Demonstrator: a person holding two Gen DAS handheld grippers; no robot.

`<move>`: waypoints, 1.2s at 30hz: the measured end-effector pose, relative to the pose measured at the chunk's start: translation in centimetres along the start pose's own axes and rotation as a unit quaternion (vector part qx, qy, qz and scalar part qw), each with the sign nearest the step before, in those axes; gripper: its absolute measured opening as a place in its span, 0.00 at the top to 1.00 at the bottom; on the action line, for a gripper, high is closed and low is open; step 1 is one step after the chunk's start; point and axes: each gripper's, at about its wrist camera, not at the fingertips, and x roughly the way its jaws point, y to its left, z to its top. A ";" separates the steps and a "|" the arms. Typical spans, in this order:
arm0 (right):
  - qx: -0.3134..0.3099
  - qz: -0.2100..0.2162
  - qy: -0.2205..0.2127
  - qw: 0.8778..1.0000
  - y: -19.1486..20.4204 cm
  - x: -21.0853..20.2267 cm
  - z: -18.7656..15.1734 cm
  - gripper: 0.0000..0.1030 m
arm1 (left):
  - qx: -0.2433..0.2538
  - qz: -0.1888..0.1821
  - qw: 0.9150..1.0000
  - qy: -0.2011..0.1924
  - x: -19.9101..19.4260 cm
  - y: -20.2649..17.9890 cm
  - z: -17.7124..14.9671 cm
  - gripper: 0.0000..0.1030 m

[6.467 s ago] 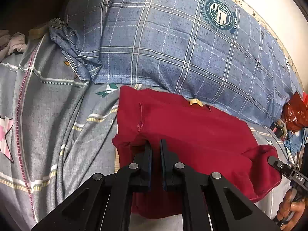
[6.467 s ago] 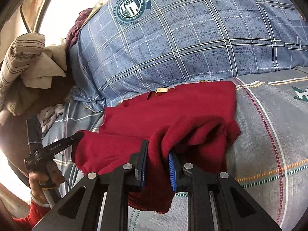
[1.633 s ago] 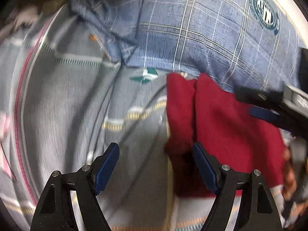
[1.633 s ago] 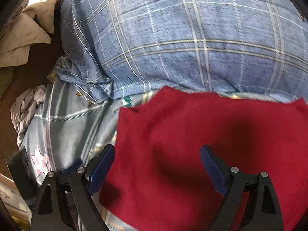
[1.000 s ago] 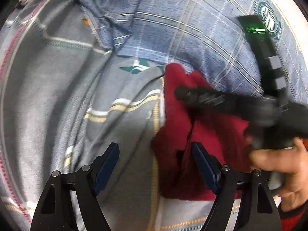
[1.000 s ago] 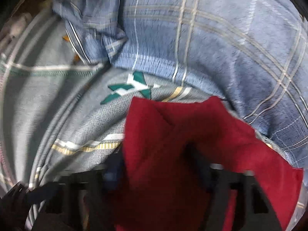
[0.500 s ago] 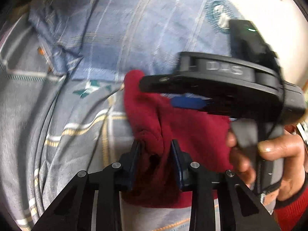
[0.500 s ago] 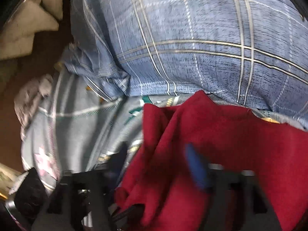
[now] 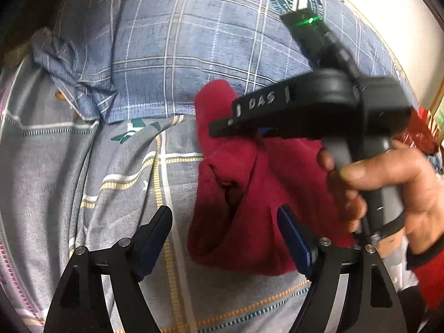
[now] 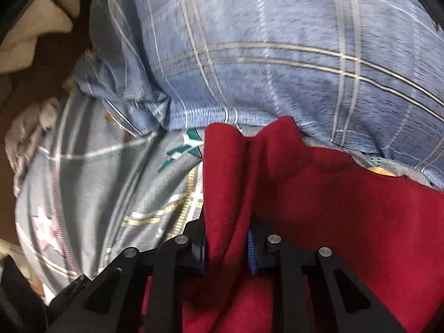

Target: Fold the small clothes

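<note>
My right claw (image 10: 226, 247) is closing, pinching a fold of the red garment (image 10: 347, 208) to lift it; my left claw (image 9: 224, 238) is opening, freeing the cloth

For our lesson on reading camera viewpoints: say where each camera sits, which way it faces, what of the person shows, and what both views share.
Left wrist: on the left gripper, jaws opening, looking down at the red garment on the bedsheet; shows the right gripper and right hand.
Right wrist: on the right gripper, closing on a garment fold, facing the plaid pillow; no hand shows.
Shared: garment, pillow, bedsheet.
</note>
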 end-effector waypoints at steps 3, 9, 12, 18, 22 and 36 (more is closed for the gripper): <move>-0.002 0.012 -0.014 1.000 -0.6 -1.8 -0.1 0.80 | -0.012 -0.005 1.000 -0.001 0.9 -0.7 0.2 0.58; 0.003 0.029 -0.053 0.998 -3.0 -6.7 -1.2 0.81 | -0.015 -0.068 0.997 -0.030 -2.1 -5.5 0.8 0.79; 0.002 0.021 -0.077 0.997 -5.1 -10.6 -2.4 0.81 | 0.031 -0.087 0.995 -0.033 -2.4 -10.6 1.5 0.79; 0.015 -0.051 -0.101 0.993 -12.6 -16.6 -4.7 0.82 | 0.084 -0.126 0.988 0.007 2.8 -20.7 1.4 0.78; 0.068 -0.112 -0.092 0.987 -19.2 -16.1 -6.5 0.86 | 0.082 -0.124 0.986 0.075 8.1 -23.2 0.0 0.71; 0.151 0.012 -0.099 0.984 -21.2 -17.5 -12.3 0.27 | 0.081 -0.062 0.994 0.039 0.9 -16.0 0.3 0.29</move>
